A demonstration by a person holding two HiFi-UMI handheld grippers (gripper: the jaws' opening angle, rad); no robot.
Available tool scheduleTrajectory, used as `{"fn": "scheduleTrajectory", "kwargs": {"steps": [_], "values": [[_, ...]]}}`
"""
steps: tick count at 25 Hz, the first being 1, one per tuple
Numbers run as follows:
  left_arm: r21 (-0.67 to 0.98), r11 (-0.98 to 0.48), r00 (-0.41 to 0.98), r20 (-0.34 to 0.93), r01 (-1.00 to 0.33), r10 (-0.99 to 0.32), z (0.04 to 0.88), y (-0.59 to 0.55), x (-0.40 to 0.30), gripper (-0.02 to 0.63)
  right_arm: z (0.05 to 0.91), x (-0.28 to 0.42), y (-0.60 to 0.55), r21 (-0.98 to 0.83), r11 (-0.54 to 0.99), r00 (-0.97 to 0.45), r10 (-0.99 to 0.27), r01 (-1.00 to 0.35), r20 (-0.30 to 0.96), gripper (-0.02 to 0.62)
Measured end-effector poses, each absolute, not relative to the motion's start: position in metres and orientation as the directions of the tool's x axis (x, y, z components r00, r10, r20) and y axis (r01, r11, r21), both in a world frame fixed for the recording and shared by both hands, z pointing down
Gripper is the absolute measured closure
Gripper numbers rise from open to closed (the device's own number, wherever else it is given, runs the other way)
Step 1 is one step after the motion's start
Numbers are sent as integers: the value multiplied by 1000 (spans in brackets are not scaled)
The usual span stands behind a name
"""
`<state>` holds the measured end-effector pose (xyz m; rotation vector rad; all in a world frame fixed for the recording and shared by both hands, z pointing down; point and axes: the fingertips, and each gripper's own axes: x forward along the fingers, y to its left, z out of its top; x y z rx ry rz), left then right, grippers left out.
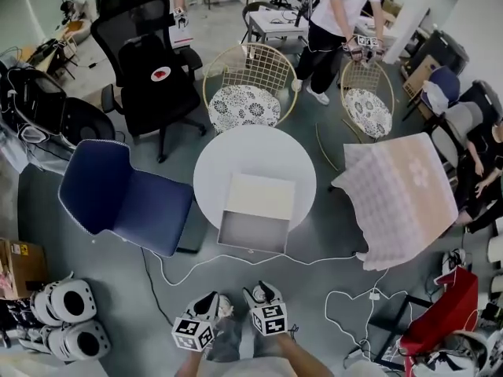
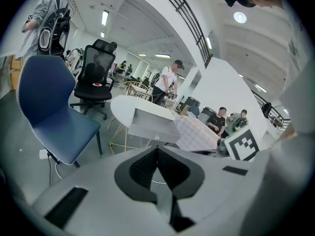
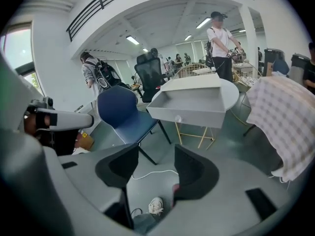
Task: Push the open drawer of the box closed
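drawer [image 1: 253, 231] pulled out of box [image 1: 260, 195] on round tabletop [image 1: 212, 163], front facing the person | step: approach; meet front squarely, push level (box may slide) | left gripper [image 2: 157, 154] low, well short, jaws pressed together, empty | right gripper [image 3: 156, 163] alongside, jaws spread, nothing between

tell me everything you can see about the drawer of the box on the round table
The drawer is a shallow, pale grey tray, plastic or painted board by the look, with a small round knob on its front. It stands pulled far out of the cream-topped box, level and empty, overhanging the near edge of the white round table. Only the box touches it.
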<state>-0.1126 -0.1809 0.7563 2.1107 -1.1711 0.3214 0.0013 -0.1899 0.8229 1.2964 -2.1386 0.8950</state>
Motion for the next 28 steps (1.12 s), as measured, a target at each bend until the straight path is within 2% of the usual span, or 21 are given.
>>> {"fn": "scheduleTrajectory", "kwargs": {"steps": [18, 21, 26, 28], "values": [[452, -253, 496, 575, -855, -650, 775, -158, -146, 597, 876, 3, -295, -257, 207, -330, -586, -944, 740, 378], [457, -244, 495, 581, -855, -646, 780, -153, -147, 597, 876, 5, -304, -241, 180, -301, -602, -953, 739, 438], [461, -223, 486, 595, -859, -640, 787, -143, -151, 597, 879, 5, -311, -239, 163, -289, -604, -957, 743, 466], [461, -220, 483, 597, -860, -640, 787, -142, -151, 597, 880, 8, -310, -228, 160, -278, -601, -960, 750, 513]]}}
